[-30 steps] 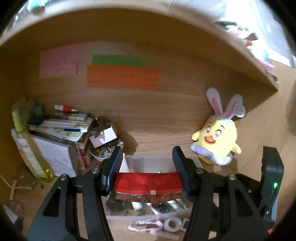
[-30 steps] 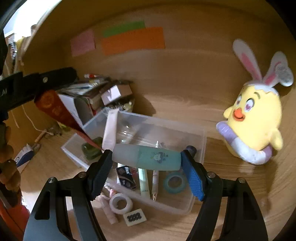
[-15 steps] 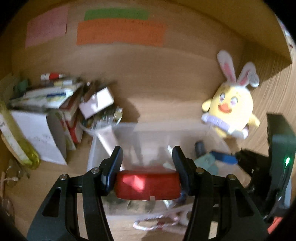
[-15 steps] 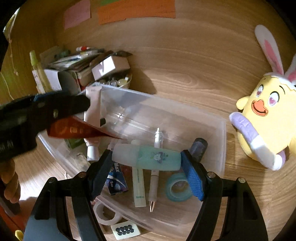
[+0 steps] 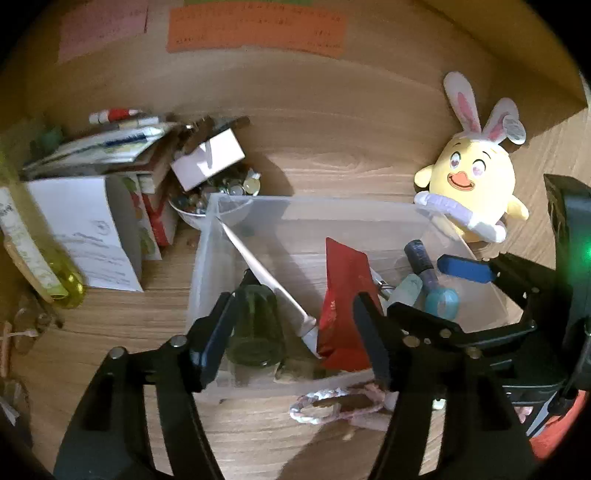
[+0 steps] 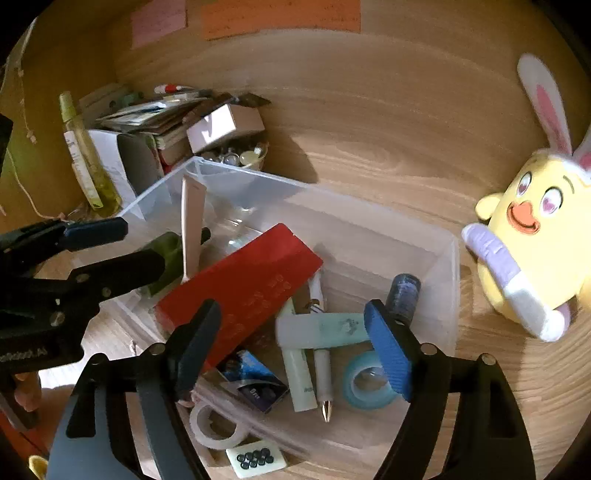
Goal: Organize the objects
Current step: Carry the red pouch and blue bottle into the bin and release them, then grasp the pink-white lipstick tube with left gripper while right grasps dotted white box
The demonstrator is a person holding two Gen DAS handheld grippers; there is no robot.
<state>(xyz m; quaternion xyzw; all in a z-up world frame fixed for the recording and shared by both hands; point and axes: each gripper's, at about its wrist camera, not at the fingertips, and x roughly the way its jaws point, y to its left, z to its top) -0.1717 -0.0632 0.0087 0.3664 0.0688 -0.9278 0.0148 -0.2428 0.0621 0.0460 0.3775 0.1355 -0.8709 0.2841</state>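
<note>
Both grippers tilt down over the bin (image 6: 452,258), jaws opening. Left gripper (image 5: 291,332): red packet (image 6: 240,291) released inside. Right gripper (image 6: 295,345): mint tube (image 6: 321,330) released inside, blurred.

i'm seeing the writing on the orange note (image 5: 255,27) blurring past reading. the plush chick (image 6: 532,236) is running off the right wrist view's edge. my right gripper's fingers (image 6: 388,354) are covering part of the blue tape roll (image 6: 364,386), and the mint tube's (image 6: 321,328) print is smearing.
</note>
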